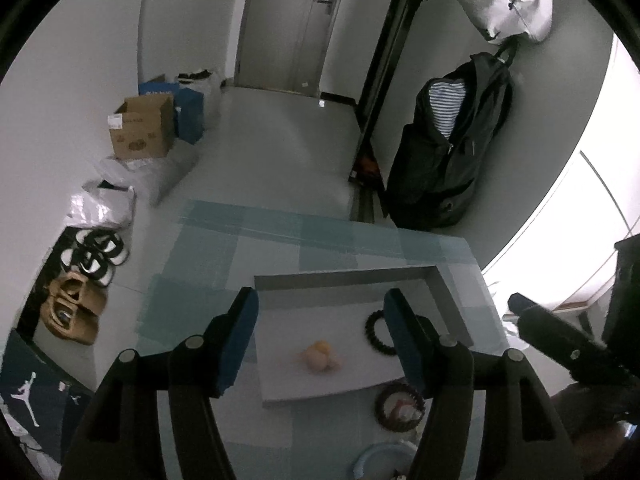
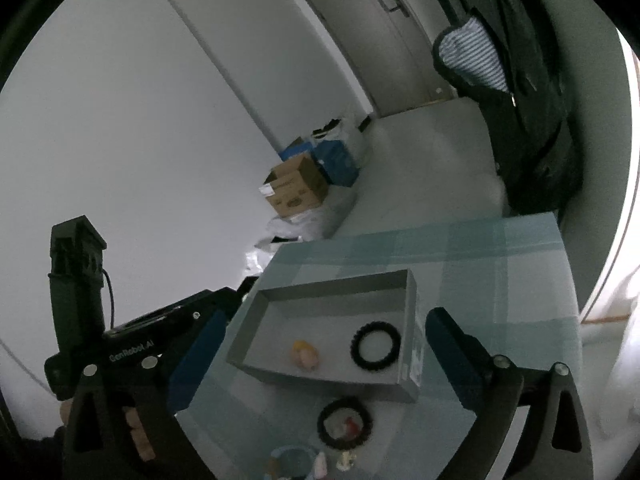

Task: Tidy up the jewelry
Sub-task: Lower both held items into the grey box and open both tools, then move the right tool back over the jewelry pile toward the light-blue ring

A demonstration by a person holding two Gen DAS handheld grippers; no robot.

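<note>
1. Left wrist view: the left gripper (image 1: pixel 320 334) hung over the surface (image 1: pixel 208 264), its blue-padded jaws apart with nothing between them.
2. A grey tray (image 1: pixel 448 292) lay on the checked surface directly under the jaws.
3. Inside the tray, a black bracelet (image 1: pixel 374 330) lay toward the right, partly hidden behind the right finger; a peach-coloured piece (image 1: pixel 318 356) sat near the tray's middle, well apart from it.
4. Just outside the tray's near edge lay a dark ring (image 1: pixel 386 410) with something pale and red inside it, and nearer still a pale blue ring (image 1: pixel 366 460).
5. The right gripper (image 1: pixel 560 344) showed at the right edge; its jaws could not be judged here.
6. Right wrist view: the right gripper (image 2: pixel 322 364) stood very wide, empty, its fingers flanking the tray (image 2: pixel 340 286) from above.
7. The black bracelet (image 2: pixel 375 345) lay flat in the tray's right part, the peach-coloured piece (image 2: pixel 306 354) to its left, not touching.
8. The dark ring (image 2: pixel 345 422) rested on the surface (image 2: pixel 500 264) just beside the tray's near wall; the pale blue ring (image 2: pixel 294 456) and some small blurred items lay below it.
9. The left gripper (image 2: pixel 204 328) and a hand (image 2: pixel 136 432) holding it appeared at the left.
</note>
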